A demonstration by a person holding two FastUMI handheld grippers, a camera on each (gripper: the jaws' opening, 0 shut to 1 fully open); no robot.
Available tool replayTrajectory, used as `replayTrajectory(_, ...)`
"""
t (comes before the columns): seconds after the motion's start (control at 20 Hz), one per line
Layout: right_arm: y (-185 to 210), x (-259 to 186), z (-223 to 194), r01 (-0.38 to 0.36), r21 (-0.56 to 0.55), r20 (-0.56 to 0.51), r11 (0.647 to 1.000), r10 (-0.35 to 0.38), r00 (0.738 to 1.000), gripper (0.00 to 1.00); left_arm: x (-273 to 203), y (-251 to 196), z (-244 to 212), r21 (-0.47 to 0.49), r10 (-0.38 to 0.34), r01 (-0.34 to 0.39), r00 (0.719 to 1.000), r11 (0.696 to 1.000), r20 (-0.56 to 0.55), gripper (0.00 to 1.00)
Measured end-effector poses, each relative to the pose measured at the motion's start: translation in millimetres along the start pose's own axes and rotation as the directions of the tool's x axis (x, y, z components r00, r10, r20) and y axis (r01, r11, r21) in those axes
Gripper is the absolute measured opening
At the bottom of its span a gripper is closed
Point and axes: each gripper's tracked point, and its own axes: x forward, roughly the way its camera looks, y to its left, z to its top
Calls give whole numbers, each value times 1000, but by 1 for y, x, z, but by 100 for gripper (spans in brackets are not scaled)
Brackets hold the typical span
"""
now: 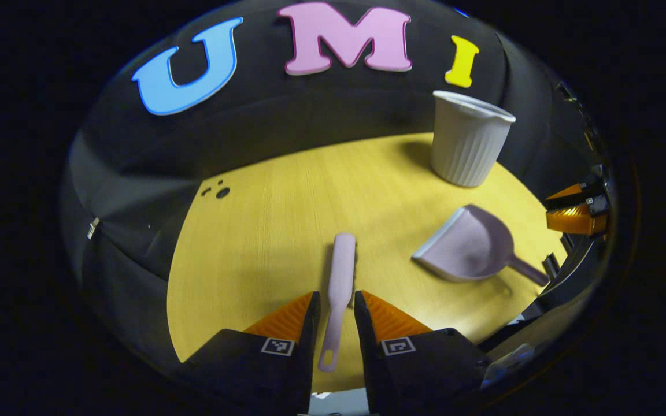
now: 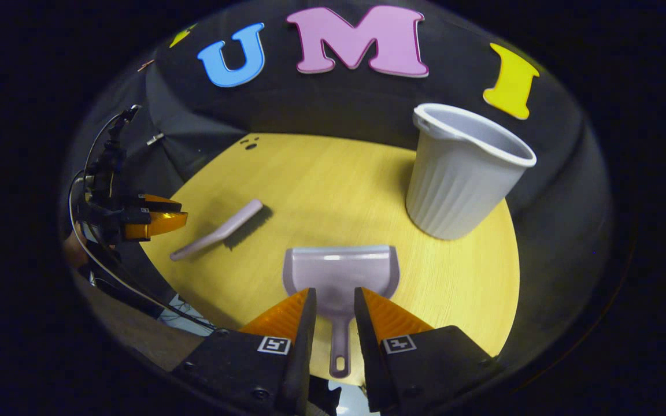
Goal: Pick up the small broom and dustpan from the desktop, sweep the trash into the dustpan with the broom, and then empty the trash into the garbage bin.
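A pale pink broom point(image 1: 341, 271) lies flat on the yellow desktop point(image 1: 275, 231), its thin handle pointing toward me. My left gripper point(image 1: 336, 300) is open, one finger on each side of the handle, with a gap on both sides. The lilac dustpan point(image 2: 341, 271) rests on the desktop with its mouth facing away. My right gripper point(image 2: 334, 296) is open and straddles the dustpan's handle without pressing on it. Small dark bits of trash point(image 1: 217, 190) sit near the far edge. The white ribbed garbage bin point(image 2: 460, 173) stands upright at the back right.
The round desktop ends close behind both grippers, and the black cloth wall surrounds it. From the left gripper view the right gripper point(image 1: 576, 211) is at the far right, beyond the dustpan point(image 1: 472, 245). The left gripper point(image 2: 154, 222) with cables appears beside the broom point(image 2: 223, 230).
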Motion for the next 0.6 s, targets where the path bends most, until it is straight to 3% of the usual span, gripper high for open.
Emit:
replayTrajectory(0.1,3,-10,29,-3,-16,87,1000,4,996,38,-12,-6,35,-22,-16,19,994,1000,108,41)
replayTrajectory(0.15,4,-16,45,0,-24,130,1000,4,992,42,-18,-7,52,-30,-14,19,987,999,157,41)
replayTrajectory(0.35,2,-37,90,36,-49,292,998,-20,956,42,-49,-8,100,-53,-12,32,941,998,337,41)
replayTrajectory(0.5,1,-45,100,59,-66,361,996,-31,932,42,-68,-15,118,-75,-42,79,910,994,412,41)
replayTrajectory(0.6,1,-43,99,62,-78,375,995,-28,927,42,-73,-16,119,-96,-43,92,904,991,425,40)
